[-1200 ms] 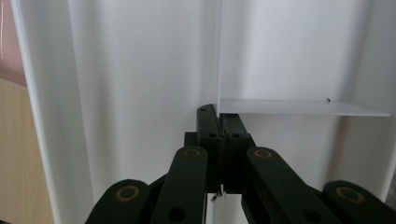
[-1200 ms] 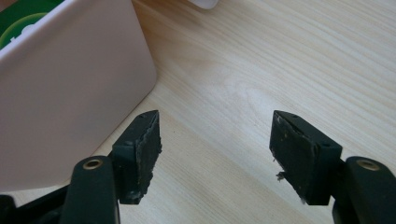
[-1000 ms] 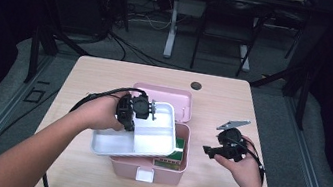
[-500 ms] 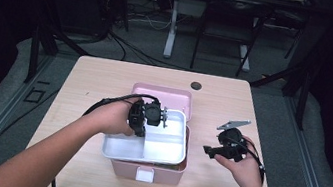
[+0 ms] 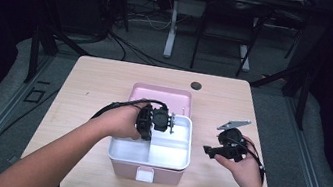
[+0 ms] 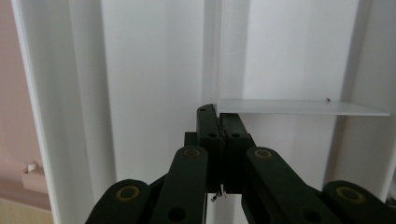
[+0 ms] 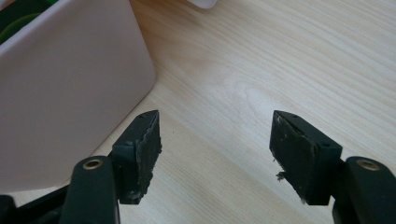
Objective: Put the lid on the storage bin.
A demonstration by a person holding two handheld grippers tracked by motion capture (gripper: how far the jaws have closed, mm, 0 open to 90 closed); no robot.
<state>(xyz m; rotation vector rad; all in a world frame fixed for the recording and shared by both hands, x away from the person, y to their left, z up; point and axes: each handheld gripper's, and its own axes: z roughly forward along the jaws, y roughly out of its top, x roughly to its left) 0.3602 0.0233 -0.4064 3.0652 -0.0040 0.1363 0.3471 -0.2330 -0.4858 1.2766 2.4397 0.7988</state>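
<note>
Nearest, at about six o'clock on the bench (image 5: 89,86), the pink box (image 5: 128,170) sits with its white latch facing the person and its lid open behind it. Resting in the top of the box is the white tray (image 5: 170,150), divided into compartments by thin walls. The left claw (image 5: 170,123) reaches over the tray's far half from nine o'clock, its jaws squeezed together on the thin white divider (image 6: 299,107); in the left gripper view the divider's edge runs straight out from between the pinched tips, with the tray's white floor and ribs all around. A strip of pink box wall shows at nine o'clock in that view.

At three o'clock from the tray, well apart from it, the right claw (image 5: 206,150) hovers low over bare wood, pointing toward the box. Its jaws stand wide with nothing between them; the right gripper view shows plain bench grain in the gap and the box's rounded pale corner (image 7: 140,70) at ten o'clock.

Farther back, near twelve o'clock, a small dark round disc (image 5: 196,85) lies on the bench.
</note>
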